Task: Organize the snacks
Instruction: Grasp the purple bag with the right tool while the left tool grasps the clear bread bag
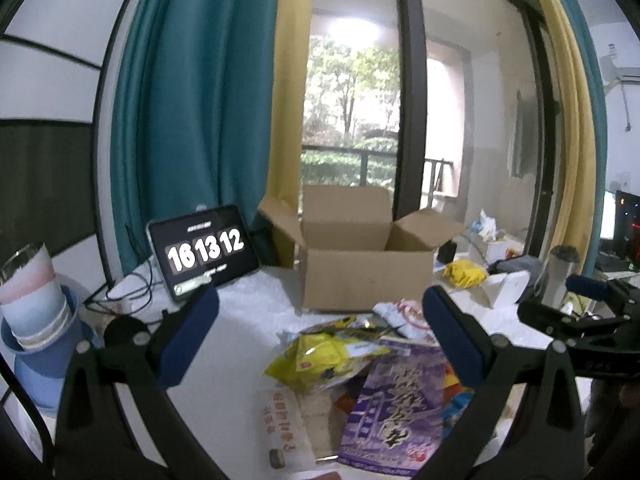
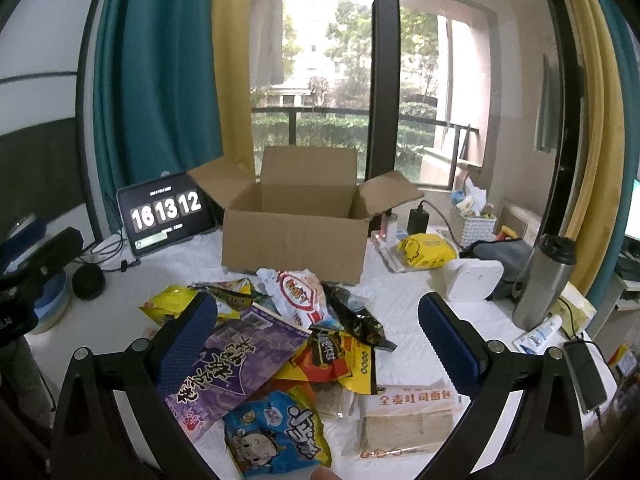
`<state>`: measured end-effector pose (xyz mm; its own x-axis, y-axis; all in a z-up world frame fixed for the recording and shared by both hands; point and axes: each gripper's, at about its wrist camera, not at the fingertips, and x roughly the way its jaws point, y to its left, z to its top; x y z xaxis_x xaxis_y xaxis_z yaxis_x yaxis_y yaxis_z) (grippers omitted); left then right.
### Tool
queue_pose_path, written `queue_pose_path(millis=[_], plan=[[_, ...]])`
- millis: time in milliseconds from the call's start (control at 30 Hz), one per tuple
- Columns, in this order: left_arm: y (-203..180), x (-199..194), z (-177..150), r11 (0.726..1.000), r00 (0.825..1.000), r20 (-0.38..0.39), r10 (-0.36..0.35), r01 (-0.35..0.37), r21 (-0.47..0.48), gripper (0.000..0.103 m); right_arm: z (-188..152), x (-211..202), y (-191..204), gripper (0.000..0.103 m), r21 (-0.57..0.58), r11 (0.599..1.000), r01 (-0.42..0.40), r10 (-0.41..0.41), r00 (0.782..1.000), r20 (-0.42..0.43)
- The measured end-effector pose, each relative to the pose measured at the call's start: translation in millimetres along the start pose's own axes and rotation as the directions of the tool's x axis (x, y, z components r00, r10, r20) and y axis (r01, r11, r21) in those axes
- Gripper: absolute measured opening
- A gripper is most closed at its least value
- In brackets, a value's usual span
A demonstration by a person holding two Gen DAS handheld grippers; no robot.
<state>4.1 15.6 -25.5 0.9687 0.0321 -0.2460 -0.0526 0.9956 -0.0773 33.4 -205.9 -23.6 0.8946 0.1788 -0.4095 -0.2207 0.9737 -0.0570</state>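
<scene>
Both tongs, left tongs (image 1: pixel 320 336) and right tongs (image 2: pixel 318 332), are hovering apart and empty before the open brown cardboard box (image 2: pixel 296 232), risking pinching several overlapped crinkly snack packets (image 2: pixel 280 344) together.

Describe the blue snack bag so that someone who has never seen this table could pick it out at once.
Start at the open cardboard box at the back of the white table; a heap of snack packets lies in front of it. The blue snack bag lies at the heap's near edge, just below the big purple bag. It is the only bright blue packet, printed with a cartoon face.
</scene>
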Motion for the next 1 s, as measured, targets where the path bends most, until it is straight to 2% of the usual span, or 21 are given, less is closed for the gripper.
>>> queue_pose_path(millis=[200, 400, 500, 600, 733, 833, 933, 1000], plan=[[23, 26, -23, 0.999, 0.994, -0.106, 0.038, -0.040, -0.024, 0.103, -10, 29, 15, 0.103, -0.016, 0.999, -0.034, 0.033, 0.996, -0.078], [37, 61, -54, 0.998, 0.971, -0.236, 0.032, -0.043, -0.043, 0.103, -26, 67, 34, 0.103, -0.031, 0.995, -0.090, 0.083, 0.979, -0.184], [39, 80, -73, 0.998, 0.950, -0.312, 0.013, -0.031, -0.053, 0.103, -36, 86, 41, 0.102, -0.024, 0.993, -0.117, 0.108, 0.964, -0.243], [39, 101, -92, 0.998, 0.920, -0.392, 0.003, -0.026, -0.054, 0.103, -47, 104, 44, 0.101, 0.000, 0.990, -0.142, 0.135, 0.943, -0.305], [38, 122, -112, 0.999, 0.879, -0.476, -0.006, -0.018, -0.045, 0.103, -57, 121, 46, 0.094, 0.051, 0.985, -0.168, 0.175, 0.914, -0.365], [34, 135, -124, 0.999, 0.847, -0.532, -0.014, -0.004, -0.033, 0.103, -62, 131, 49, 0.085, 0.089, 0.974, -0.209, 0.228, 0.889, -0.398], [27, 143, -131, 1.000, 0.826, -0.563, -0.025, 0.017, -0.021, 0.103, -63, 139, 54, 0.082, 0.103, 0.966, -0.236, 0.257, 0.869, -0.422], [24, 144, -132, 1.000, 0.821, -0.570, -0.026, 0.025, -0.010, 0.103, -65, 144, 57, 0.082, 0.117, 0.957, -0.267, 0.291, 0.855, -0.429]])
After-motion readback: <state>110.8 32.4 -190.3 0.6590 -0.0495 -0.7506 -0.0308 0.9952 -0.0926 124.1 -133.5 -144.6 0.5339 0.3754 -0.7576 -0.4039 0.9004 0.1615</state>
